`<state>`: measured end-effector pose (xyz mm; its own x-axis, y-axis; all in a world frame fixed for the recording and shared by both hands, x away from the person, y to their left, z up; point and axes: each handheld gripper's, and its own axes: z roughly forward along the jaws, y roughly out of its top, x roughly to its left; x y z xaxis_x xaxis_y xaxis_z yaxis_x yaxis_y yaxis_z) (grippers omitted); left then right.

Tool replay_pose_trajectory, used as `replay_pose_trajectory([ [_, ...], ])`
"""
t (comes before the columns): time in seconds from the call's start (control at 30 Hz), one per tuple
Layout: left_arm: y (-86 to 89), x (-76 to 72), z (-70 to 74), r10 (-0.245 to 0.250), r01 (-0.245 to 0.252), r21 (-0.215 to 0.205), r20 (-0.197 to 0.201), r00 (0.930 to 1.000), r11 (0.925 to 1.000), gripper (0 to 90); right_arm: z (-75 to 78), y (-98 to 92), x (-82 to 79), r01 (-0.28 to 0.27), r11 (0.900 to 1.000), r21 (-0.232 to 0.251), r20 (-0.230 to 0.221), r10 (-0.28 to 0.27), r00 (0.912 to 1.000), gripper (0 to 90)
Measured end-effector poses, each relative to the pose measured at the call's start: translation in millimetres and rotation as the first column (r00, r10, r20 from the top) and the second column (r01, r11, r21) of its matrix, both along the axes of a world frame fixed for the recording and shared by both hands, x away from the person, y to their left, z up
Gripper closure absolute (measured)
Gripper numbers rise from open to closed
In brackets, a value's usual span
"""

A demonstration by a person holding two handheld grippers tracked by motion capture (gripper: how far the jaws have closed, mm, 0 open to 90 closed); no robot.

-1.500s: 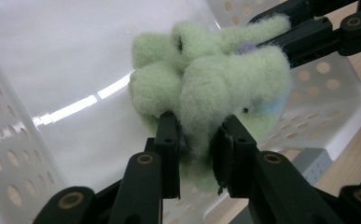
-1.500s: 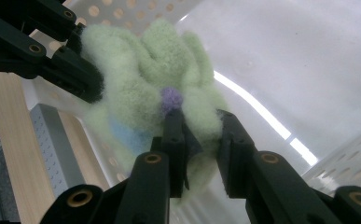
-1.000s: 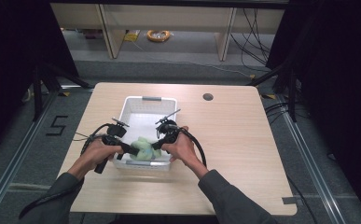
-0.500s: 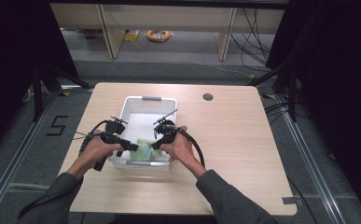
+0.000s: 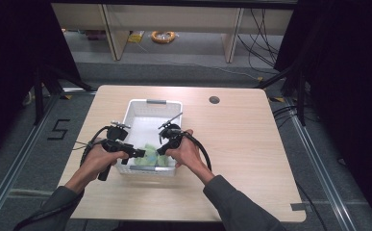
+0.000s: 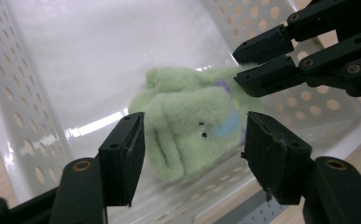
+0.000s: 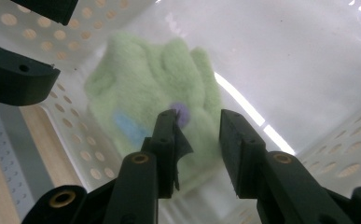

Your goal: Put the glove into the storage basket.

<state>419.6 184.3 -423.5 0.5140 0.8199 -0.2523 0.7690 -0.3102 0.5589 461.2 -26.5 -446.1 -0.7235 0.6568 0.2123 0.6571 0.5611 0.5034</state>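
Note:
A light green plush toy (image 5: 149,150) with a blue patch and a purple spot lies at the near end of a white perforated basket (image 5: 155,102). My left gripper (image 5: 141,154) hangs over the toy from the left. Its jaws have just been opening and now stand wide on either side of the toy (image 6: 192,126) without pressing it. My right gripper (image 5: 160,150) comes in from the right. Its jaws (image 7: 199,116) have also just been opening a little, and a gap shows between them just above the toy (image 7: 141,88). The right gripper (image 6: 243,63) shows at the upper right of the left gripper view.
The basket stands on a light wooden table (image 5: 241,144) with a round cable hole (image 5: 214,100) at the back. The basket's far half holds nothing. Metal rails and dark floor run along both sides of the table.
The left gripper's jaws have spread apart off the green toy, and that hand has lifted slightly. The toy rests in the basket's near end. The right hand has kept its place.

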Motion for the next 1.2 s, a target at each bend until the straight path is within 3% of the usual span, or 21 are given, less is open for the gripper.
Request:
replay_pose_trajectory([
  [0.3,-1.6,-4.2,4.6,0.016,-0.015,-0.017,0.038,0.9992,0.9997,35.1,9.7,-5.0,-0.7,0.012,1.000,0.006,0.032,-0.012,0.9994,61.4],
  [0.53,-3.1,-9.8,5.9,0.012,-0.011,-0.029,0.037,0.9992,0.9995,32.3,17.8,-13.5,0.7,0.011,0.999,0.041,0.062,-0.014,0.9980,59.6],
  [0.67,-4.1,-11.7,5.1,0.029,-0.027,-0.039,0.045,0.9986,0.9989,31.7,21.9,-18.3,-1.0,0.003,0.998,0.059,0.067,-0.007,0.9977,59.3],
  [0.7,-2.5,-11.6,4.6,0.007,-0.005,-0.033,0.044,0.9990,0.9994,31.6,22.1,-19.1,-1.3,0.003,0.998,0.064,0.070,-0.008,0.9975,59.3],
  [0.73,-2.5,-12.0,5.0,0.011,-0.010,-0.029,0.036,0.9993,0.9995,31.3,24.4,-19.8,-4.4,0.024,0.998,0.055,0.047,-0.027,0.9985,58.8],
  [0.77,-2.5,-11.9,4.1,0.012,-0.011,-0.036,0.039,0.9992,0.9993,31.3,23.3,-20.9,-2.7,-0.011,0.998,0.069,0.080,0.005,0.9967,58.8],
  [0.9,-0.7,-12.7,4.4,0.020,-0.018,-0.053,0.042,0.9989,0.9984,31.0,25.9,-23.3,-6.4,-0.005,0.997,0.075,0.070,0.000,0.9976,58.0],
  [0.93,-0.3,-13.3,5.0,0.025,-0.023,-0.053,0.041,0.9988,0.9983,30.8,25.7,-24.5,-5.8,-0.026,0.996,0.081,0.089,0.019,0.9959,57.9],
  [0.97,-0.1,-13.5,4.9,0.023,-0.021,-0.060,0.041,0.9989,0.9980,30.5,26.4,-25.6,-6.8,-0.014,0.997,0.077,0.073,0.009,0.9973,57.1],
  [1.07,-1.0,-17.0,4.5,0.022,-0.019,-0.065,0.048,0.9986,0.9977,29.5,27.0,-29.4,-7.2,-0.037,0.994,0.102,0.096,0.028,0.9950,55.1],
  [1.2,-3.2,-22.4,4.8,0.020,-0.014,-0.086,0.066,0.9976,0.9962,28.5,28.8,-33.9,-10.4,-0.026,0.992,0.122,0.106,0.013,0.9943,50.5],
])
